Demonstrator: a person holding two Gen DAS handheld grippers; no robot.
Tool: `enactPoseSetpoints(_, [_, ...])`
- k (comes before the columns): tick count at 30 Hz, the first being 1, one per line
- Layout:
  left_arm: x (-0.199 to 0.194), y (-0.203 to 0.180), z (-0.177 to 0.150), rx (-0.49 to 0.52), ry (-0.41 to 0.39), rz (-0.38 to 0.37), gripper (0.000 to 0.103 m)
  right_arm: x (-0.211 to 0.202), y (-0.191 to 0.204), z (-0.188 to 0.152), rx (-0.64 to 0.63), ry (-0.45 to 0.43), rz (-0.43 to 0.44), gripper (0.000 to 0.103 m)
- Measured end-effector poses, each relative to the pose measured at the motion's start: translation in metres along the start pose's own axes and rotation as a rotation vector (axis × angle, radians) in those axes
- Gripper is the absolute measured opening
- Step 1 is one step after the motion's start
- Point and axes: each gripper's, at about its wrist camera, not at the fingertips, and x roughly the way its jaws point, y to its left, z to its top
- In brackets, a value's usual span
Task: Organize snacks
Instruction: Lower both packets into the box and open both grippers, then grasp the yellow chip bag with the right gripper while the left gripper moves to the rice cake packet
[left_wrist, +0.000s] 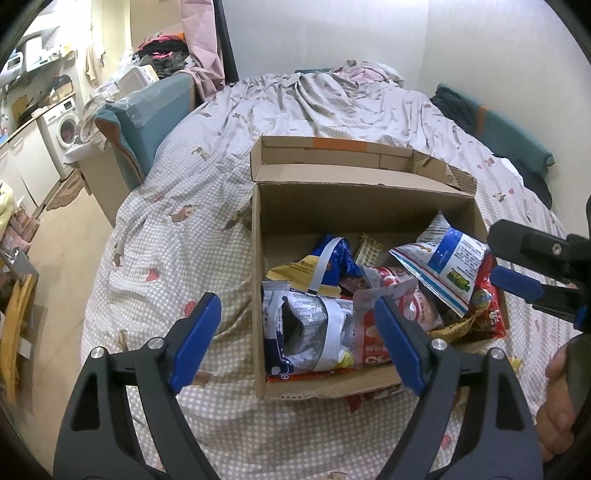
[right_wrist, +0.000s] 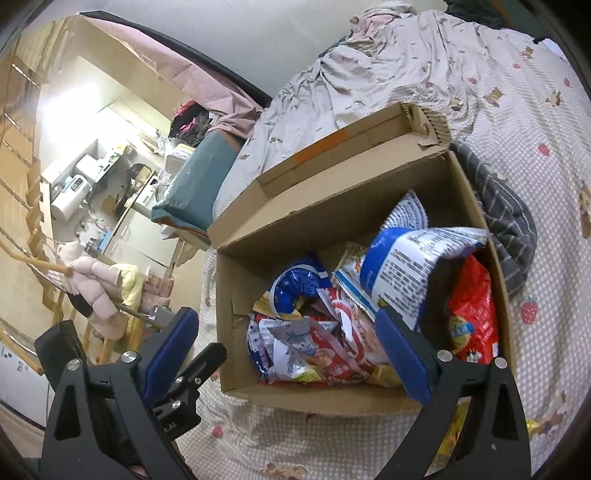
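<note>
Beside the box (right_wrist: 476, 206), a grey cloth (right_wrist: 506, 229) is being shown only rightward; both grippers (left_wrist: 297, 338) (right_wrist: 291, 350) are being held released.

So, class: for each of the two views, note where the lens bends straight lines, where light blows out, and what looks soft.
Left wrist view: the cardboard box stays sharp, but the bed edge bows, the corners go black, and the washing machine looks soft. Right wrist view: glare washes out the kitchen shelves, the box walls curve, and the snack bags read clearly.
</note>
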Motion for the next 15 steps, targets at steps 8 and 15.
enactPoseSetpoints(8, [-0.021,0.002,-0.009,0.037,-0.023,0.045,0.083,-0.027,0.000,-0.015,-0.010,-0.010,-0.043,0.099])
enactPoseSetpoints(15, [-0.038,0.010,-0.018,0.003,-0.018,0.033,0.083,-0.044,-0.006,-0.033,-0.003,0.002,-0.078,0.099])
